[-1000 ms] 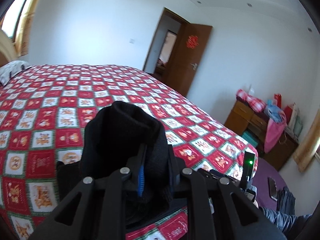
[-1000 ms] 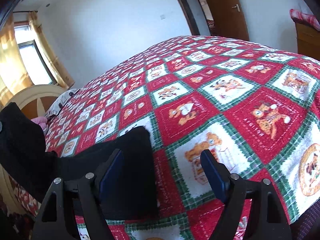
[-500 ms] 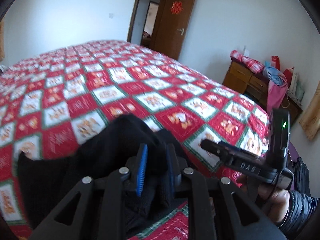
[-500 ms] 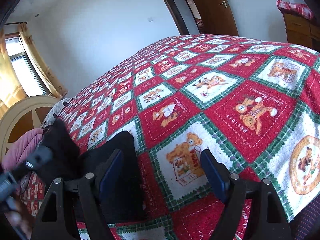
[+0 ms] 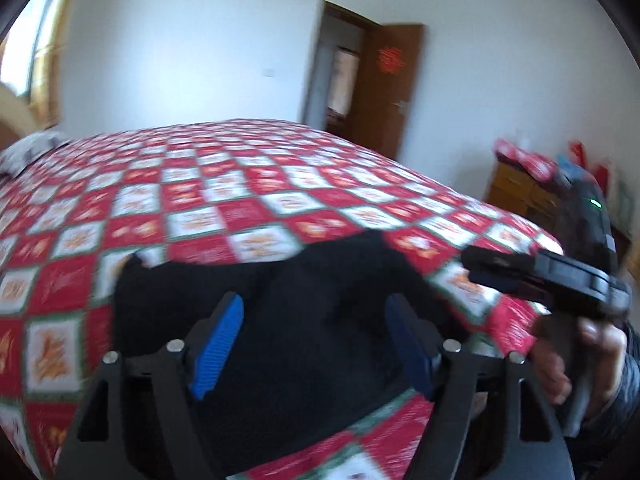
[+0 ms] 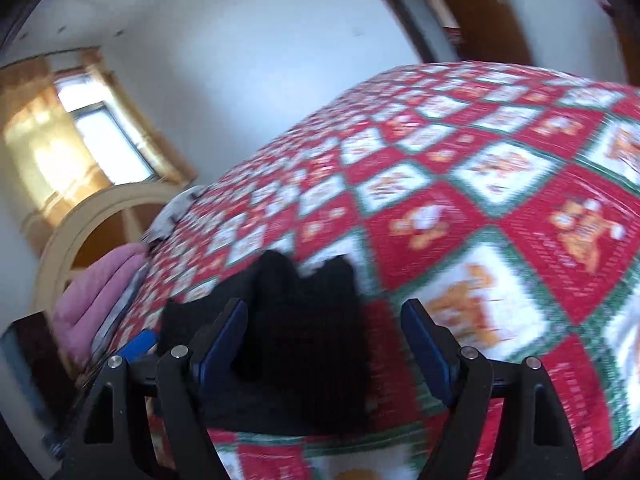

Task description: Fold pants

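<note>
Black pants [image 5: 304,320] bunched flat on a bed [image 5: 224,200] covered by a red, white and green checked quilt [image 6: 500,200], near the quilt's lower edge in both views. Left tongs [image 5: 316,344] spread wide above the dark cloth, blue pads [image 5: 218,350] apart and gripping nothing; cloth filling the gap beneath them, contact with it not discernible. Right tongs [image 6: 324,344] likewise spread, blue pads [image 6: 426,350] well apart, hovering over the right portion of the pants [image 6: 304,320], with one raised fold of fabric between the two fingers but not pinched. Seen from the left wrist: right tongs [image 5: 492,268] entering from the right side, black body with a small green light, held by a hand [image 5: 576,360] at the frame's right edge, tip just beside the right end of the pants. Seen from the right wrist: a blue pad of the left tongs [image 6: 138,344] at lower left, beside the left end of the pants. Background, blurred: open brown door [image 5: 390,88] in a white wall, wooden dresser [image 5: 520,192] with coloured items on top, window with yellow curtains [image 6: 44,148], curved headboard [image 6: 92,216], folded pink blanket [image 6: 96,300] at the head of the bed.
</note>
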A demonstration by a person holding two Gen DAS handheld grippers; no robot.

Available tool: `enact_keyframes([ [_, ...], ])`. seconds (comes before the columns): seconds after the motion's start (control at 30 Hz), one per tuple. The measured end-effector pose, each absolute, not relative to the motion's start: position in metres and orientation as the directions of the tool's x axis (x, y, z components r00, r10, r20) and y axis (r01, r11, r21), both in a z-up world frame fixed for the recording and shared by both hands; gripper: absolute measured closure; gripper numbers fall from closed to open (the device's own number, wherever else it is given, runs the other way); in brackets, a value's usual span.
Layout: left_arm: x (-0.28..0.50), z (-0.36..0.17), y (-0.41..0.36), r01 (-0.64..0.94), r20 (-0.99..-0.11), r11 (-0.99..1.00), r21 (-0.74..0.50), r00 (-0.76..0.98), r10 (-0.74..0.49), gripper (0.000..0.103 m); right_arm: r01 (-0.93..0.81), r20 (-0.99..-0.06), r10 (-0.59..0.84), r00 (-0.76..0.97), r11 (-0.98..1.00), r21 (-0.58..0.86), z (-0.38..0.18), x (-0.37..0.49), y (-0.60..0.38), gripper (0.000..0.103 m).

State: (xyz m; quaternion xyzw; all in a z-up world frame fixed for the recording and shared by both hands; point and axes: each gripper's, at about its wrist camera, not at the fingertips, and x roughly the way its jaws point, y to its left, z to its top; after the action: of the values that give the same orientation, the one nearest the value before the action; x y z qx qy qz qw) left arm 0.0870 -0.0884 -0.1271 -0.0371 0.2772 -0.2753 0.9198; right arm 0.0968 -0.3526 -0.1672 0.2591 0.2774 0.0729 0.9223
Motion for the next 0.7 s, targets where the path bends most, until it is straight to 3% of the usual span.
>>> enact_keyframes([
  [0.2,0.102,-0.159,-0.059,0.369,-0.530,0.880,-0.299,0.702,-0.475,0.022,-0.057,-0.521,0.335,0.785,0.877,0.478,-0.169,0.104,-0.310,0.023],
  [0.33,0.103,-0.172,-0.059,0.369,-0.543,0.883,-0.290,0.696,-0.470,0.022,-0.003,-0.603,0.181,0.777,0.959,0.284,-0.171,0.114,-0.284,0.023],
  [0.43,0.102,-0.175,-0.058,0.375,-0.536,0.882,-0.284,0.700,-0.471,0.021,0.032,-0.641,0.202,0.741,0.942,0.333,-0.186,0.122,-0.295,0.023],
  [0.5,0.102,-0.178,-0.056,0.370,-0.536,0.883,-0.289,0.701,-0.470,0.020,0.029,-0.654,0.246,0.715,0.925,0.379,-0.193,0.125,-0.305,0.035],
  [0.53,0.103,-0.179,-0.055,0.367,-0.536,0.881,-0.298,0.699,-0.473,0.020,0.026,-0.656,0.250,0.712,0.924,0.381,-0.194,0.124,-0.307,0.059],
  [0.57,0.103,-0.179,-0.054,0.365,-0.536,0.880,-0.303,0.699,-0.474,0.020,0.009,-0.658,0.267,0.704,0.923,0.384,-0.194,0.124,-0.308,0.072],
  [0.7,0.104,-0.179,-0.052,0.360,-0.534,0.880,-0.309,0.700,-0.474,0.020,-0.048,-0.629,0.332,0.703,0.905,0.424,-0.188,0.118,-0.313,0.083],
])
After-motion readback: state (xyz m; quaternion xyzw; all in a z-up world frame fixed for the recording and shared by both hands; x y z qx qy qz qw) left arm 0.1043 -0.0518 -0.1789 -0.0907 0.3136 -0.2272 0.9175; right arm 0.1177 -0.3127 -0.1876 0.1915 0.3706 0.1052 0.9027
